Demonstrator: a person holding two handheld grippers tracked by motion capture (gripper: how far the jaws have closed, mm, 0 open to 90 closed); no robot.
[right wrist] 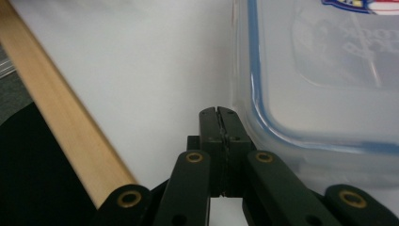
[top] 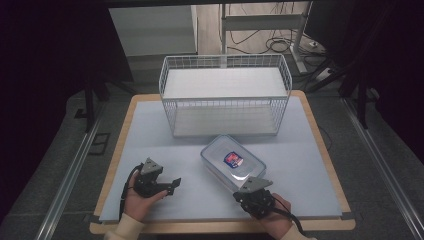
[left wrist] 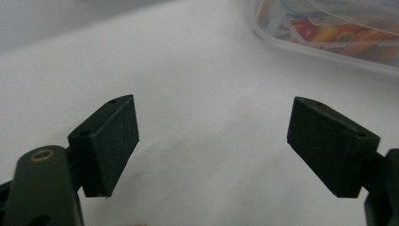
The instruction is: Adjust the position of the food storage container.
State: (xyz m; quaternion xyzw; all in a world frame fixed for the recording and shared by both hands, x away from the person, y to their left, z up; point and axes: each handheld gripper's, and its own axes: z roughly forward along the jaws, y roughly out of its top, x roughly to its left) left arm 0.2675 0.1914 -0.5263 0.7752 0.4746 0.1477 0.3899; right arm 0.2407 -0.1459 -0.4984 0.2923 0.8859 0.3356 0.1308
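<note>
A clear plastic food box with a blue-seamed lid and a red and blue label lies on the white mat near the front middle. In the left gripper view its side shows colourful contents at the top right. My left gripper sits at the front left, jaws wide open and empty, pointing towards the box. My right gripper rests at the box's near corner, jaws shut with nothing between them, right beside the lid's edge.
An empty white wire basket stands at the back of the mat. The table's wooden edge runs close to my right gripper. Cables and a desk frame lie on the floor beyond.
</note>
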